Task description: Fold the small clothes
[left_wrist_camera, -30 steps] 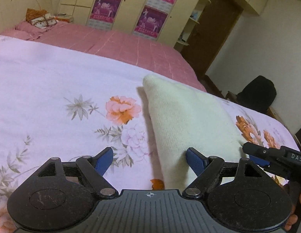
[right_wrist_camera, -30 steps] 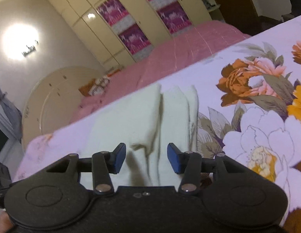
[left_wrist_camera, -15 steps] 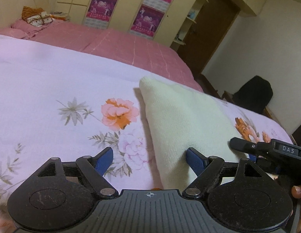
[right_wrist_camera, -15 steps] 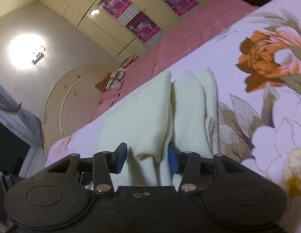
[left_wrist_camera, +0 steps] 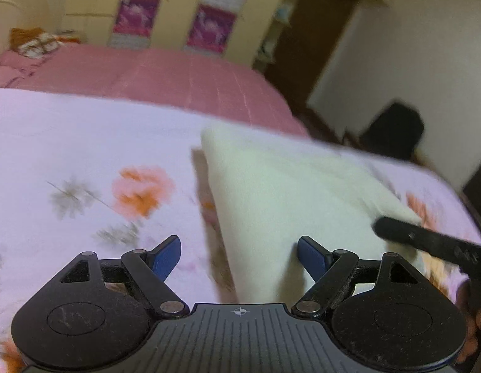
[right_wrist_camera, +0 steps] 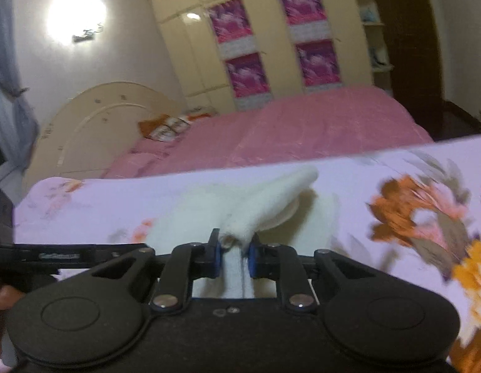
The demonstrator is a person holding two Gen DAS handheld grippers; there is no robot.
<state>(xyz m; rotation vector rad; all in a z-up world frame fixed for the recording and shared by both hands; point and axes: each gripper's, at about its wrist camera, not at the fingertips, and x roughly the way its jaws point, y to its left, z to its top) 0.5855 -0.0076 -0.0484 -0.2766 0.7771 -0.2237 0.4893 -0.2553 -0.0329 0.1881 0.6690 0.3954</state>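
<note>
A cream-white fleecy cloth (left_wrist_camera: 290, 192) lies partly folded on the floral bedsheet (left_wrist_camera: 85, 155). In the left wrist view my left gripper (left_wrist_camera: 238, 256) stands open, its right blue pad over the cloth's near edge and its left pad over bare sheet. In the right wrist view my right gripper (right_wrist_camera: 232, 253) is closing, its blue pads pinching a bunched corner of the cloth (right_wrist_camera: 265, 208), which lifts off the sheet toward the camera. The right gripper's black finger (left_wrist_camera: 426, 239) shows at the right edge of the left wrist view, at the cloth's far side.
A pink bedspread (right_wrist_camera: 302, 130) covers the bed's far half up to a cream headboard (right_wrist_camera: 94, 124). Cream wardrobes (right_wrist_camera: 271, 40) with purple posters line the wall. A dark object (left_wrist_camera: 395, 130) sits beyond the bed's right side. A hand (right_wrist_camera: 1, 298) shows at the left edge.
My right gripper closed onto a bunch of the cream cloth and lifted it, rolling upright. My left gripper slid right along the sheet toward the cloth's edge, staying open.
</note>
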